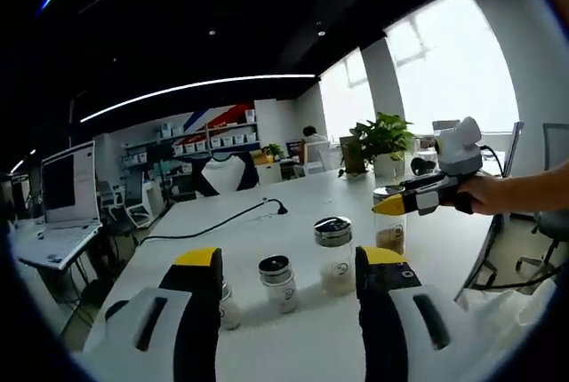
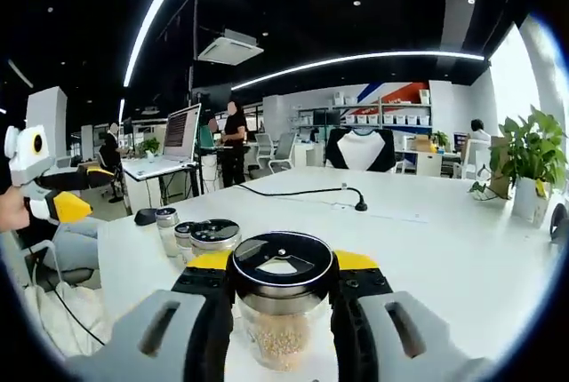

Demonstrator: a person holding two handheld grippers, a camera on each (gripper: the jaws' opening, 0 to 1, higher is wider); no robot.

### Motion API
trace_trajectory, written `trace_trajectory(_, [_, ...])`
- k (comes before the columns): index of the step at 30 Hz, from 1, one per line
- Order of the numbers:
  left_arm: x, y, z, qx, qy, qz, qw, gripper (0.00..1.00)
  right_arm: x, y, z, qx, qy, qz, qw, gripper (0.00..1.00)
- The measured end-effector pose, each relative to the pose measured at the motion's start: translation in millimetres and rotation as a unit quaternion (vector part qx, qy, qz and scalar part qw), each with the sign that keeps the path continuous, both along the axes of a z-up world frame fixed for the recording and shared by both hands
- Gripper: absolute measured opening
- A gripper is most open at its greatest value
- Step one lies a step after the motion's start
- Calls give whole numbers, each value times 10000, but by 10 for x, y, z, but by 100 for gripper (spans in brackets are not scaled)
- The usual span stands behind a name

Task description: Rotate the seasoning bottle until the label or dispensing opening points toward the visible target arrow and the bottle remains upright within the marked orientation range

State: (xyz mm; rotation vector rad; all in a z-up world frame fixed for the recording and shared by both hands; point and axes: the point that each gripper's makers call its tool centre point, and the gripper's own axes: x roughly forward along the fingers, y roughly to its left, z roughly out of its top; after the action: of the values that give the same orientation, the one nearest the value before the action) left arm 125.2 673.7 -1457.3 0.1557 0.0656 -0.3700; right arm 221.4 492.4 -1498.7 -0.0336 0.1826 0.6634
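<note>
The right gripper (image 2: 282,286) clamped the seasoning bottle (image 2: 282,306) between its jaws, upright on the white table (image 2: 427,240); its black lid's dispensing flap showed from above, pale grains inside. The left gripper view showed that bottle (image 1: 389,222) side-on, beside three other jars (image 1: 334,253). The left gripper (image 1: 289,262) stood wide, holding nothing.

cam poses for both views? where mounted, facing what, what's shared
Left gripper view: rides the left tool, open, facing the white table, its jars and the window; a hand holds the right tool.
Right gripper view: rides the right tool, shut on the seasoning bottle, facing the office.
Shared: table, bottle, black cable.
</note>
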Motion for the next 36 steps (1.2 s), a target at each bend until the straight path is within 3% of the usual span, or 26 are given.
trace_trajectory(13, [35,-114,-116,15,222,-122,9997,62,48,-50,-107,124,64,31,9999,39])
trace_trajectory(23, [113,-149,-101,-11,194,-152,9997,62,60,-72,-242,60,46,51,10000,39])
trace_trajectory(31, [159,-185,-118,-74,186,-139,9997,70,79,-84,-222,-93,-246,149,9995,39])
trace_trajectory(36, [207,-233,-134,-46,189,-164,9997,70,110,-113,-222,16,-212,8,9998,39])
